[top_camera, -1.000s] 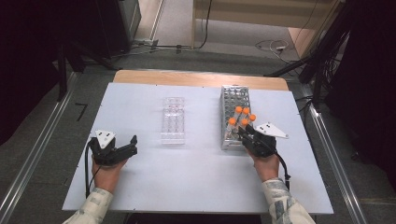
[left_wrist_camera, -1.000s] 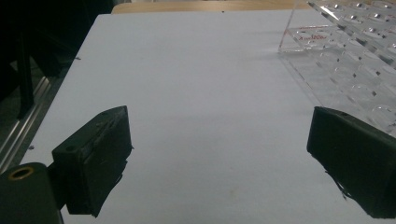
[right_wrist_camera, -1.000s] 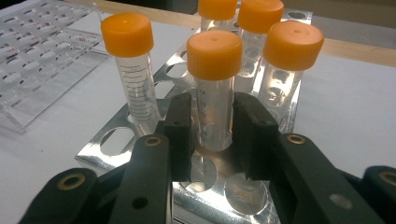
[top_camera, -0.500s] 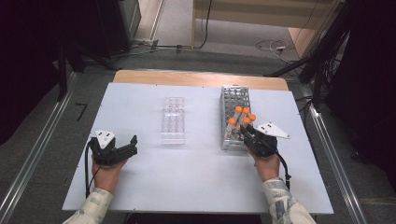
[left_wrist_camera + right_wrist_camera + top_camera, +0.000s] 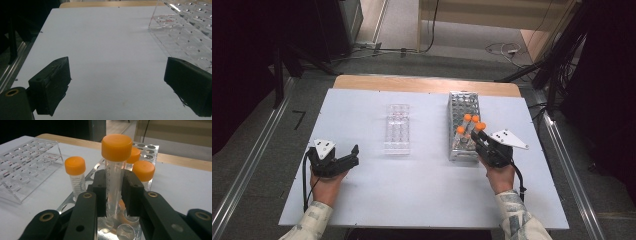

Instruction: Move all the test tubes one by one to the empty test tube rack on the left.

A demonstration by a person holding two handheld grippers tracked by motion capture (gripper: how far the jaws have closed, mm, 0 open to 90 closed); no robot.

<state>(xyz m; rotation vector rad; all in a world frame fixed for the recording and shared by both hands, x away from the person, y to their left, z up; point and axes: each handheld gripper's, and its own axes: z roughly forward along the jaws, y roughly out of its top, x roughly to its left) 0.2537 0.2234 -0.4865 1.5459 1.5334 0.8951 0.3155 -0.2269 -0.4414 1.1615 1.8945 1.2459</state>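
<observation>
- We see a white table [image 5: 362, 200] on grey floor [image 5: 257, 150].
- Our right gripper [image 5: 114, 192], jaws just closed, clamps a clear orange-capped tube [image 5: 115, 165] upright.
- Our left gripper [image 5: 117, 85] stands wide open, empty.

Clear plastic tube [image 5: 114, 180], matt orange cap [image 5: 116, 144], shiny metal rack [image 5: 463, 107].

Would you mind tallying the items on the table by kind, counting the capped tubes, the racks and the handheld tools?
Orange-capped tubes: 4, one of them clamped in the right tool
Racks: 2, a clear rack and a metal rack holding the tubes
Handheld tools: 2, the right one and the left tool, which is open
Total: 8
</observation>
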